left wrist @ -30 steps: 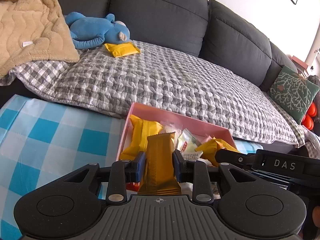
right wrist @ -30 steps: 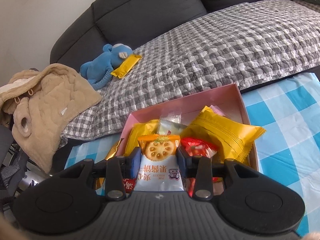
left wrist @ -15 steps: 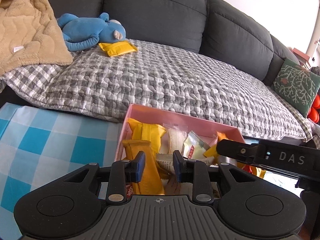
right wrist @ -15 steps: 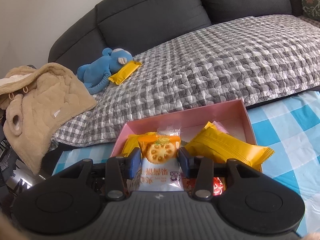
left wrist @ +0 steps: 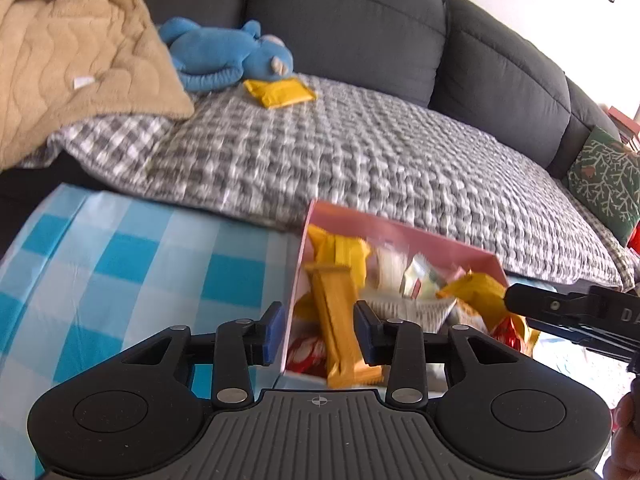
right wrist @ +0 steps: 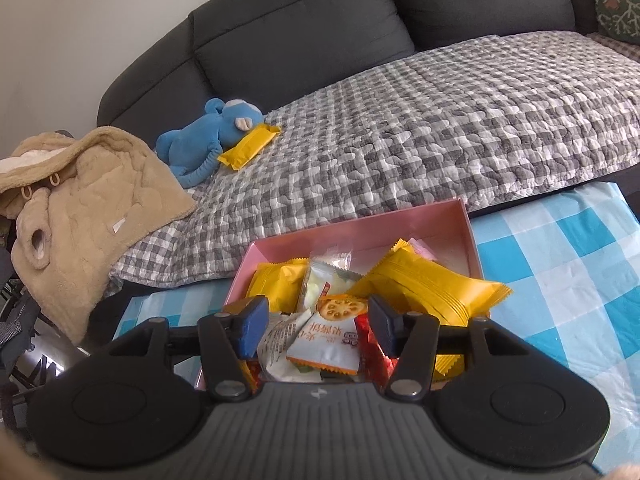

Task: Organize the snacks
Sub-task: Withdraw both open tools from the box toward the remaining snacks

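Gaping jaws on both grippers, nothing held, above pink box [right wrist: 466, 220]

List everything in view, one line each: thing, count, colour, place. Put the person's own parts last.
box: one, pink, on the checked cloth, holding the snacks
cracker packet: one, white and orange, on top of the pile in the box
bar: one, golden, inside the box by its left wall
large packet: one, yellow, right side of the box
loose packet: one, yellow, on the sofa against the toy
toy: one, blue, on the sofa
sofa: one, dark grey
quilt: one, grey check, over the seat
coat: one, tan, sofa's left end
cloth: one, blue and white check, on the table
cushion: one, green, sofa's right end
left claw: open, over the box
right claw: open, over the box
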